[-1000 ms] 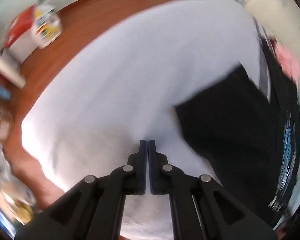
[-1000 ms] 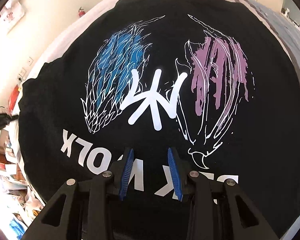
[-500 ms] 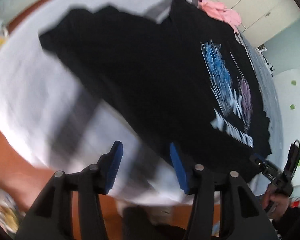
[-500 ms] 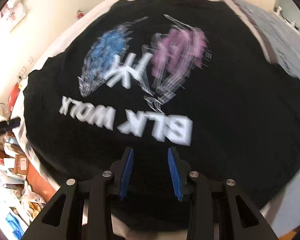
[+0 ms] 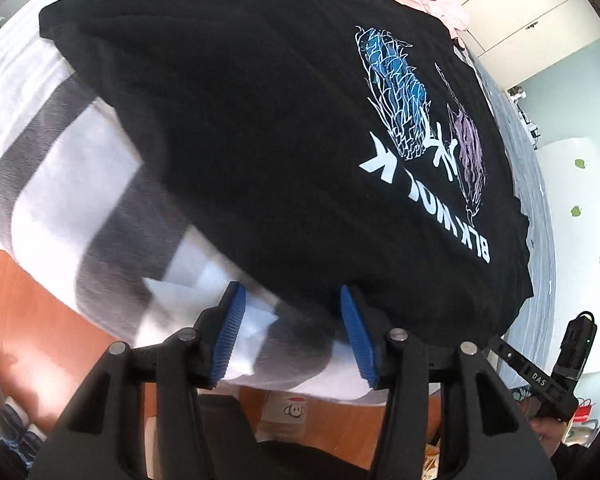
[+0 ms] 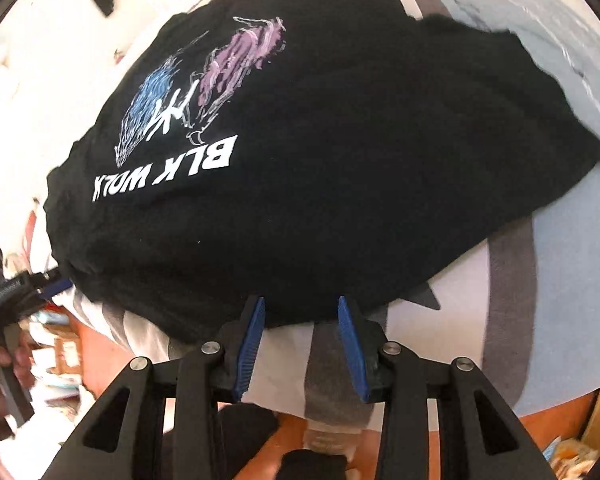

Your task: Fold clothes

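Risk first: we could pinch the striped bedsheet [image 5: 80, 184] along w/ the hem, since both lie together just ahead of our grippers. Left gripper [image 5: 290, 334] and right gripper [image 6: 300, 344] are both spread, holding nothing. Black T-shirt [image 6: 320, 160] lies flat on the bed, print up, mostly smooth.

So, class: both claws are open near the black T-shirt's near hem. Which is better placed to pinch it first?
Probably the right claw: the black T-shirt hem lies between its fingertips. The left claw mostly frames the striped sheet, with the hem at one fingertip.
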